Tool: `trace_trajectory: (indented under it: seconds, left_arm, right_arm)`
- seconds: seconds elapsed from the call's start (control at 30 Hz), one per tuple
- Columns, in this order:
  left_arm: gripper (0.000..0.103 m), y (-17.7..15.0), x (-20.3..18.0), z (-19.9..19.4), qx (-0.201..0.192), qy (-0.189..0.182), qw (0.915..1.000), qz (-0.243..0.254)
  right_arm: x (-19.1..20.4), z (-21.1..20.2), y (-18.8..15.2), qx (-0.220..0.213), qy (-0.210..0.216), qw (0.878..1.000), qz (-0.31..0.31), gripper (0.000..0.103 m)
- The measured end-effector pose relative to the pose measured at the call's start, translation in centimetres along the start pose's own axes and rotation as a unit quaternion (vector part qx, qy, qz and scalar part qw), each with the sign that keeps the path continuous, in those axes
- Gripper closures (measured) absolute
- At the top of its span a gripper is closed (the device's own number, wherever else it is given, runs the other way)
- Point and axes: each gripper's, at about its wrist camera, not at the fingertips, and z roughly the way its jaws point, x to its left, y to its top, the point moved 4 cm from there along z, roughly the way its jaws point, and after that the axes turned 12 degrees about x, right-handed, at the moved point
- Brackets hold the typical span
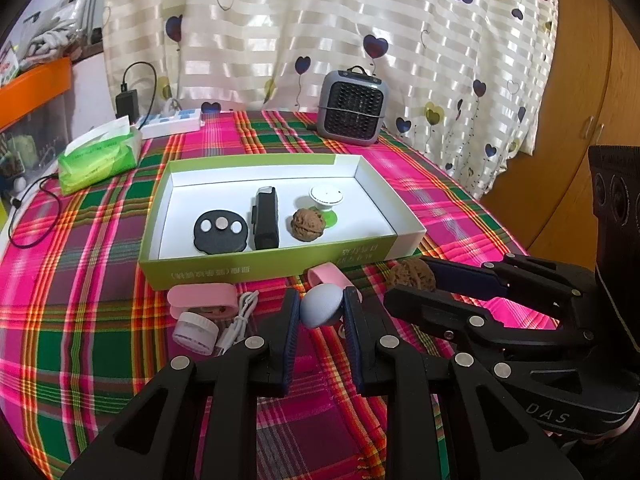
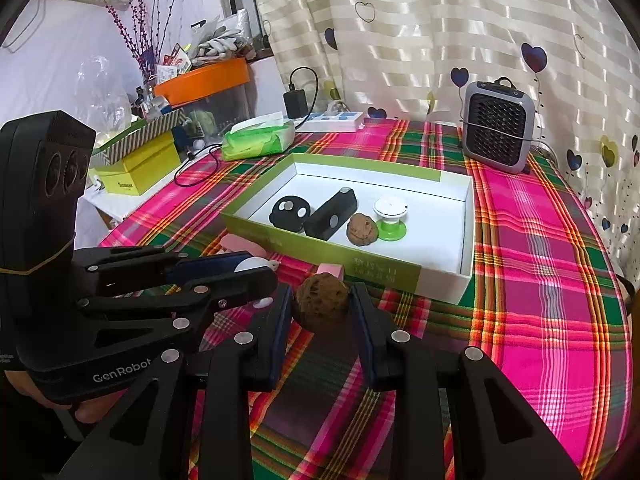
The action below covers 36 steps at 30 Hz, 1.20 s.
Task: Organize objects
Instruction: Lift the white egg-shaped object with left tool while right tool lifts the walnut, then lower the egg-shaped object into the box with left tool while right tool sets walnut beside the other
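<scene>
Left wrist: left claw point(image 1: 322, 312) clamps blue ball point(image 1: 321, 305) | right claw point(image 2: 322, 308) clamps walnut point(image 2: 321, 307), both round, axisless

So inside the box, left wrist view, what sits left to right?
Round black disc with three silver dots → upright black rectangular device → walnut → white and green knob.

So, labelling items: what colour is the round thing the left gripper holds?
Pale blue-grey ball; clearest in the left wrist view.
</scene>
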Motion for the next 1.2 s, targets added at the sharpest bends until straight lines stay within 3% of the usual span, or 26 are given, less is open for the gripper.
trace_trajectory:
  seconds: [0.8,1.2]
  left_arm:
    - [0.083,-0.1,-0.1,0.1,0.001,0.001,1.0,0.001]
    - [0.083,2.0,0.5,0.8,0.005,0.017,0.9998,0.007]
  right_arm:
    - [-0.2,0.9,1.6,0.004,-0.002,1.0,-0.004,0.072]
    - [-1.0,1.4,2.3,0.005,-0.002,1.0,-0.003,0.072]
